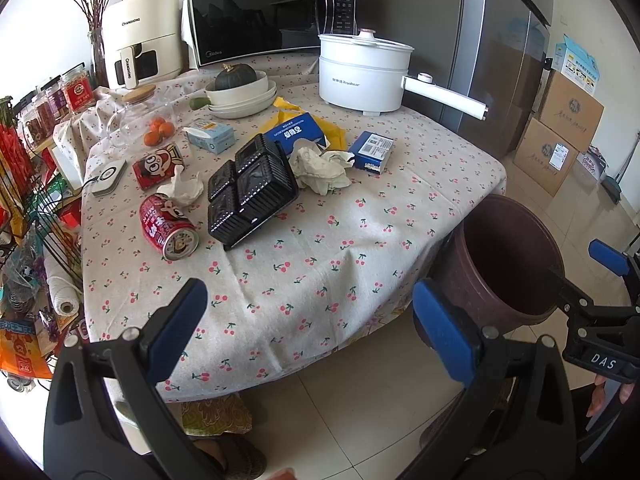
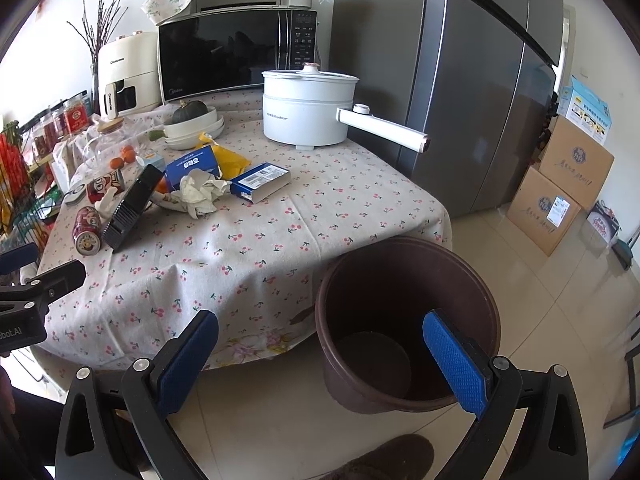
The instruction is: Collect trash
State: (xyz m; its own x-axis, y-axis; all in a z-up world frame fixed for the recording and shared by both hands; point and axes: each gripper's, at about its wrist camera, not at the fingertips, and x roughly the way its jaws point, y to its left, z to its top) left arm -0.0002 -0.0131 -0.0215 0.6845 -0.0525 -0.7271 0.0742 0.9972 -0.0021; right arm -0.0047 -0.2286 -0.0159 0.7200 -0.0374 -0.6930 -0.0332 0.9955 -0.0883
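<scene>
Both grippers are held above the floor at the near edge of the table (image 1: pixel 320 280), nothing between their fingers. The left gripper (image 1: pixel 310 332) is spread wide, and the right gripper (image 2: pixel 320 364) is likewise spread, hanging over the brown bin (image 2: pixel 486 300) that stands on the floor beside the table corner. The trash is seen on the cloth: a black tray (image 1: pixel 250 194), crumpled tissue (image 1: pixel 320 168), a red can (image 1: pixel 168 226) on its side, and a blue box (image 1: pixel 372 152). The bin appears empty, though its bottom is dim.
</scene>
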